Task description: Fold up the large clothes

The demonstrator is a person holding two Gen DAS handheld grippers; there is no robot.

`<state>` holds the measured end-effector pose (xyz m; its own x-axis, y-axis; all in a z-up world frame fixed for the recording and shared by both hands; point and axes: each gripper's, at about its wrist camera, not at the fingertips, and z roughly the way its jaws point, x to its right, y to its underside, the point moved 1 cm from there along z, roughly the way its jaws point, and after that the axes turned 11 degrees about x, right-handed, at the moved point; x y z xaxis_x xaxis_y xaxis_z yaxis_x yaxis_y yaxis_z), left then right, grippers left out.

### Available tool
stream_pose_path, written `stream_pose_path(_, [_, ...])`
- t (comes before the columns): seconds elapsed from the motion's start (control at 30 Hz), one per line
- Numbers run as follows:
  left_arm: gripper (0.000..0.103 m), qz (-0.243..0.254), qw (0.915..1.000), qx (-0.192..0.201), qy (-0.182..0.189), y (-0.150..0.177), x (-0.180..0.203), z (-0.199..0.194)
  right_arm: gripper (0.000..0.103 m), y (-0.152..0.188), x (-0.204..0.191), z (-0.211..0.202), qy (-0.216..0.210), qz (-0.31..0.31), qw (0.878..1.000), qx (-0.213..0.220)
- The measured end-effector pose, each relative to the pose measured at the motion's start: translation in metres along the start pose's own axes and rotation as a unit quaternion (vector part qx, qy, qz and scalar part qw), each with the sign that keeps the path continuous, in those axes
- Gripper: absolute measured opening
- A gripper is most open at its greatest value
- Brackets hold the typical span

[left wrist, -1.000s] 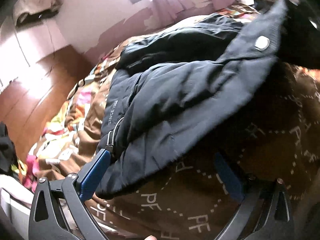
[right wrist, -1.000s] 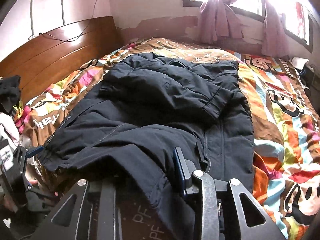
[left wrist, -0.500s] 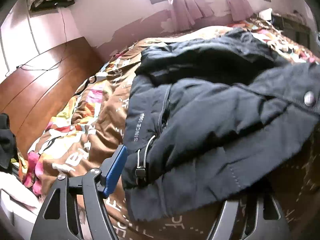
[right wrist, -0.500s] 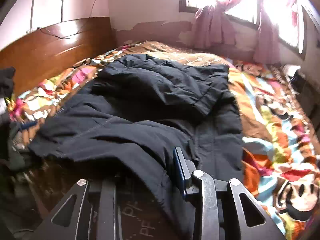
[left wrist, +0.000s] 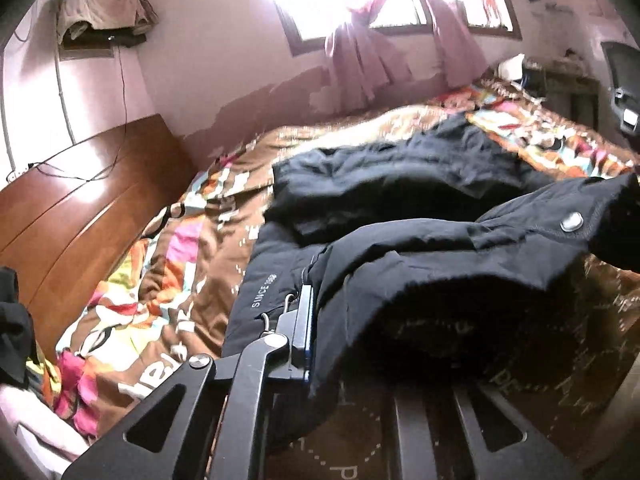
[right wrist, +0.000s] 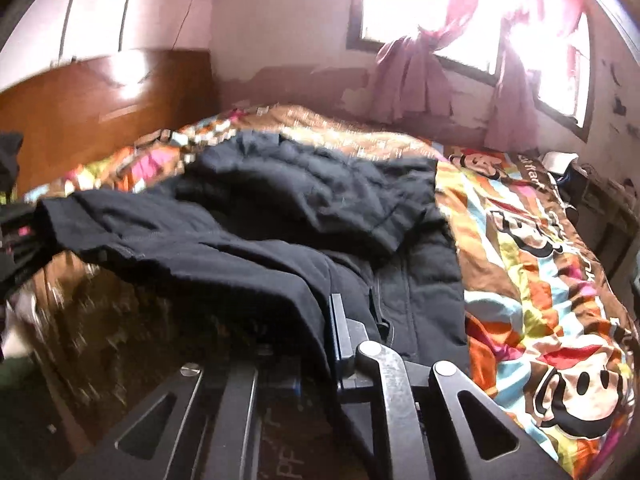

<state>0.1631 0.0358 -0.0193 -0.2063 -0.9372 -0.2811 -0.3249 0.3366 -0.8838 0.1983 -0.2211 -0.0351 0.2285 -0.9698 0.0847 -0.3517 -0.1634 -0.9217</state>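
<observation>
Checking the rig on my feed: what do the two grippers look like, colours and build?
The left gripper and the right gripper look alike: black angular finger arms with triangular cut-outs and round silver pivot bolts. Each shows a flat finger pad with a blue edge. No cables, printed markings, hands or sleeves are visible on either in these views.

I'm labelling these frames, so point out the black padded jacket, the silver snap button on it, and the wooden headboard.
Black padded jacket [right wrist: 304,184], right wrist view, folded upper panel.
Silver snap button [left wrist: 571,223], left wrist view, its centre.
Wooden headboard [left wrist: 80,208], left wrist view, front face.
</observation>
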Motion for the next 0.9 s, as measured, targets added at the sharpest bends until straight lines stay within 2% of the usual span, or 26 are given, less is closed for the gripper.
stream_pose_path(0.3, [0.007,-0.008,0.9985,0.054,-0.008,-0.042,-0.023,-0.034,0.007,-0.041,-0.005,-0.034,0.009,0.008,0.996,0.091])
stream_pose_path(0.47, [0.007,-0.005,0.9973,0.072,-0.011,-0.049,-0.024,-0.065,0.007,-0.051,-0.007,-0.060,0.009,0.011,0.992,0.128])
stream_pose_path(0.63, [0.007,0.024,0.9980,0.059,-0.006,-0.055,-0.022,-0.092,0.007,-0.054,-0.009,-0.090,0.007,-0.012,0.987,0.162])
stream_pose_path(0.8, [0.007,0.042,0.9981,0.042,0.015,-0.056,-0.011,-0.116,0.006,-0.045,-0.006,-0.123,0.015,-0.008,0.983,0.185])
stream_pose_path(0.9, [0.007,0.045,0.9979,0.040,0.023,-0.055,-0.004,-0.126,0.004,-0.042,-0.005,-0.142,0.036,-0.015,0.980,0.194])
